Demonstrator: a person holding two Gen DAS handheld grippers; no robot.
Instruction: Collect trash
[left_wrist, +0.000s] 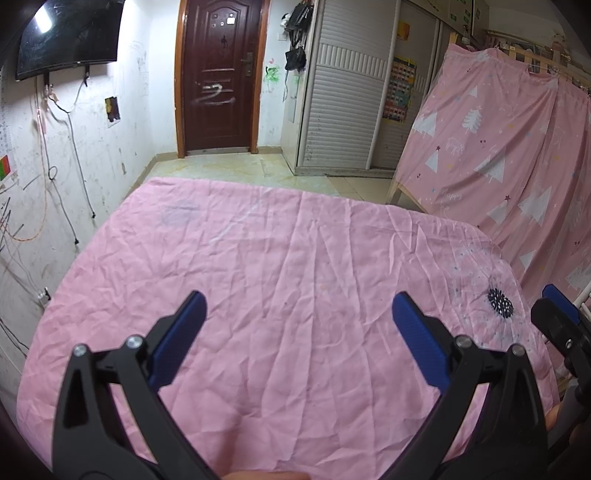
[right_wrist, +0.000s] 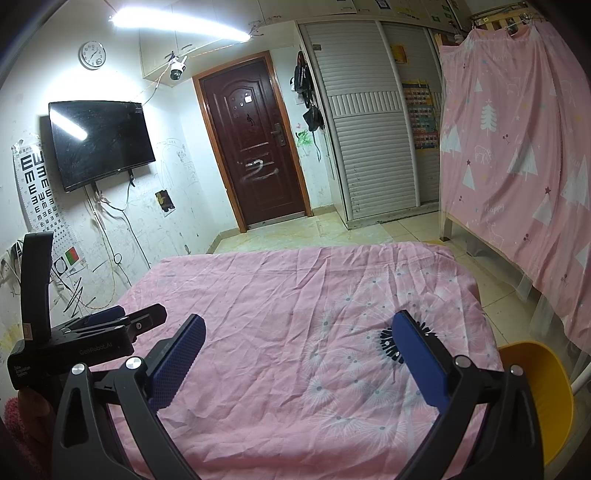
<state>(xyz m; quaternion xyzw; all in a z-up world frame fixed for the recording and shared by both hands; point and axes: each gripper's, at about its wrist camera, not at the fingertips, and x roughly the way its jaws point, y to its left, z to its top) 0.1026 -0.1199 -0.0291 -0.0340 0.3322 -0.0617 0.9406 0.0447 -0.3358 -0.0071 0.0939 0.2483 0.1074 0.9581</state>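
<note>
A table under a wrinkled pink cloth (left_wrist: 277, 258) fills both views, and I see no trash on it. My left gripper (left_wrist: 299, 306) hovers over the cloth's near half, open, with nothing between its blue pads. My right gripper (right_wrist: 299, 328) is also open and empty, above the cloth (right_wrist: 288, 295) near a dark dandelion print (right_wrist: 388, 343). The left gripper's body (right_wrist: 85, 332) shows at the left of the right wrist view. In the left wrist view, the right gripper's finger (left_wrist: 557, 314) pokes in at the right edge.
A yellow bin or bowl rim (right_wrist: 546, 402) sits low at the table's right. A pink curtain with white trees (right_wrist: 517, 166) hangs on the right. A brown door (right_wrist: 255, 147), a white louvered wardrobe (right_wrist: 369, 147) and a wall TV (right_wrist: 99, 144) stand beyond tiled floor.
</note>
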